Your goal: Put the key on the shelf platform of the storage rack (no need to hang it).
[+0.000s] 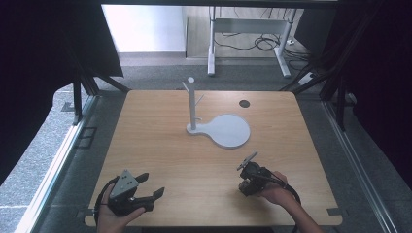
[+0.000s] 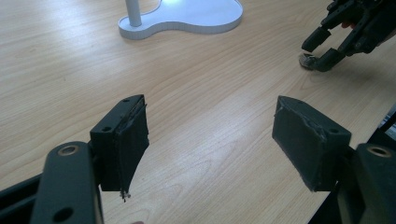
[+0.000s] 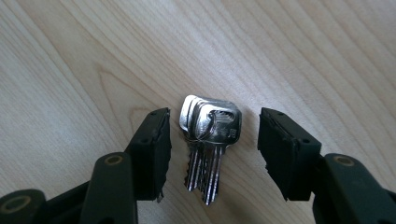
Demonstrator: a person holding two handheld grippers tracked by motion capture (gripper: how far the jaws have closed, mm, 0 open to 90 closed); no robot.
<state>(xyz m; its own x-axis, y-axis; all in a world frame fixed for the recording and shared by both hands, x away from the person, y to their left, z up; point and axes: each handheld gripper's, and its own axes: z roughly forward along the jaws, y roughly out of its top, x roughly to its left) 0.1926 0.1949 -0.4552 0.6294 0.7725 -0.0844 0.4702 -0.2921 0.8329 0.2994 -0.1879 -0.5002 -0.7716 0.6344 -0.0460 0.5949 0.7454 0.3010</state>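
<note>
While the left gripper idled open-jawed, the right gripper straddled the keys on the bench, jaws open, apparently needing only to close.

Even daylight is falling across the wooden table, while the surroundings at both sides of the high view are sinking into near black. The floor beyond the table is glowing brightest, nearly washed out. In the left gripper view, glare is bleaching the white stand base, and a soft sheen is lying on the wood. In the right gripper view, the keys are catching sharp highlights and casting only a faint shadow; the wood grain is staying crisp.
</note>
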